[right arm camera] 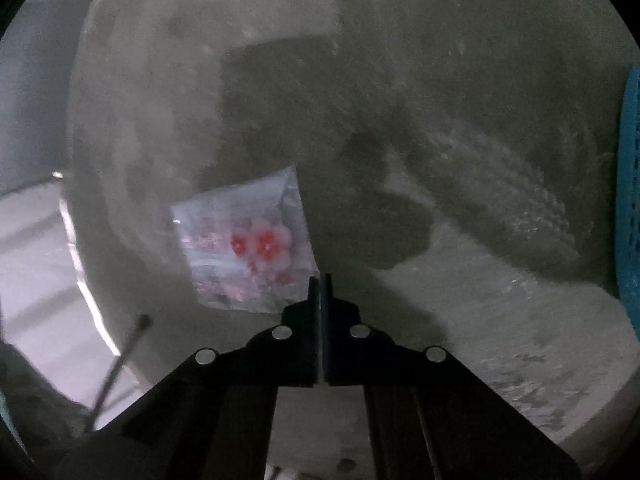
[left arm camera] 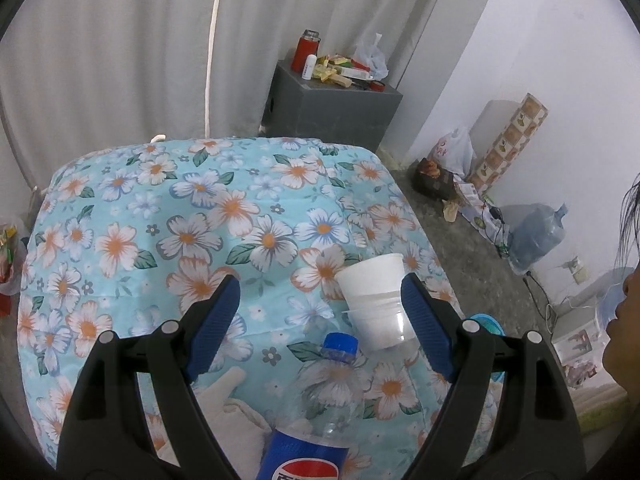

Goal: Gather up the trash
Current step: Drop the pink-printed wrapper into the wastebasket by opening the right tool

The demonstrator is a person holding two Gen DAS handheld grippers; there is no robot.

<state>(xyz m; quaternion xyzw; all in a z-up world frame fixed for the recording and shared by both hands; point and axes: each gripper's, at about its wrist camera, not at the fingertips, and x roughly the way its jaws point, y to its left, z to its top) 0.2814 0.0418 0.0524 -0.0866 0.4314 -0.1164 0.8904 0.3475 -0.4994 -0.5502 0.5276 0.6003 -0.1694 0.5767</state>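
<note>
Left wrist view: the left gripper [left arm camera: 320, 304] has its fingers spread wide over a floral blue bedspread [left arm camera: 168, 216], holding nothing; 2 stacked white plastic cups [left arm camera: 374, 300] lie against the right finger, with a grey concrete floor [left arm camera: 452, 240] beyond. Right wrist view: the right gripper [right arm camera: 320, 280] has its fingers pressed together on the corner of a clear flower-printed plastic wrapper [right arm camera: 244, 240], above the grey floor.

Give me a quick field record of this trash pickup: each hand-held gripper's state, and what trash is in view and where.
left hand-held gripper: open, above the floral bedspread
between its fingers: white cups, lying nested; Pepsi bottle nearer the camera
right hand-held gripper: shut, nothing visibly held
nearby trash: clear wrapper with red print, on the grey floor, beside its tips
</note>
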